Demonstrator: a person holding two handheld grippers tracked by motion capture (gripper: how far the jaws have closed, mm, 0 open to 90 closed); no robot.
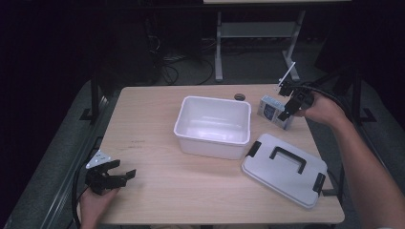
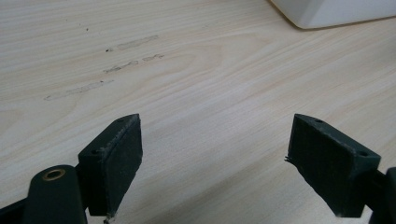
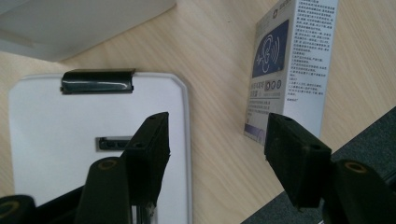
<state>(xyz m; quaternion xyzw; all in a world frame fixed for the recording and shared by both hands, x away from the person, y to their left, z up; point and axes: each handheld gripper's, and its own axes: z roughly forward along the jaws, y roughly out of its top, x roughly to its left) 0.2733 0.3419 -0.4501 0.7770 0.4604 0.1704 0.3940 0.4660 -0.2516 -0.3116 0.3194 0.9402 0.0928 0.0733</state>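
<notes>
A white open bin (image 1: 213, 125) stands mid-table; its corner (image 2: 327, 11) and its wall (image 3: 70, 23) show in the gripper views. Its grey lid (image 1: 284, 168) with black latches and handle lies flat to the right (image 3: 93, 140). A small grey and blue printed box (image 1: 273, 110) lies behind the lid (image 3: 292, 65). My right gripper (image 1: 288, 104) hovers at the box's right end, open, nothing between its jaws (image 3: 217, 154). My left gripper (image 1: 120, 172) rests low near the table's front left, open over bare wood (image 2: 215, 158).
The wooden table (image 1: 157, 191) has faint smudge marks left of the bin (image 2: 107, 70). A dark round cable hole (image 1: 239, 97) sits at the far edge. Beyond the table stand desk legs and cables on a grey floor.
</notes>
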